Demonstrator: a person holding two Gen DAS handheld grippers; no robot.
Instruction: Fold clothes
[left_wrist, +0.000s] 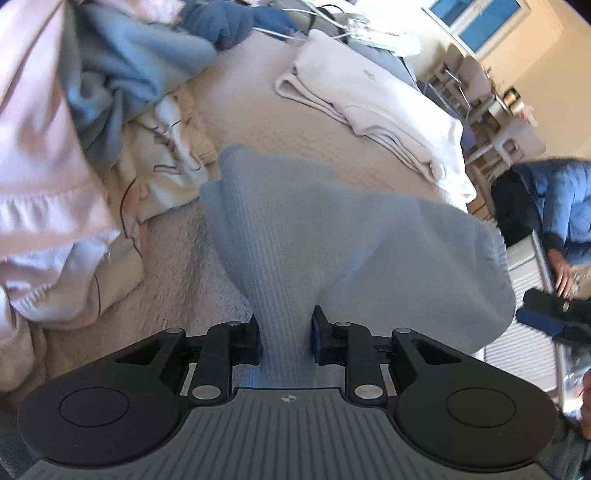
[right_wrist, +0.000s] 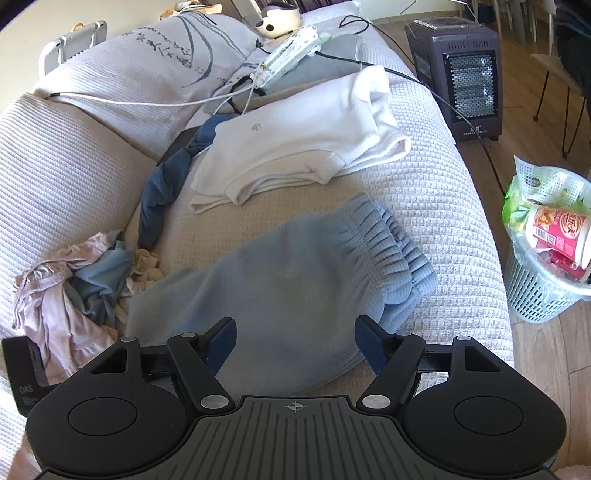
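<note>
L claw (left_wrist: 286, 334) pinching blue pants (left_wrist: 295, 236) (R claw (right_wrist: 295, 343) open).

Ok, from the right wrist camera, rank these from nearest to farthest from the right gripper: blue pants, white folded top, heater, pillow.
1. Blue pants: right under the right gripper, between its open fingers.
2. White folded top: just beyond the pants, mid-sofa.
3. Heater at upper right on the floor, and pillow at upper left: both far back, too close to call.

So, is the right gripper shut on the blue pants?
No, the right gripper stands open, its jaws wide apart over the blue pants.
</note>
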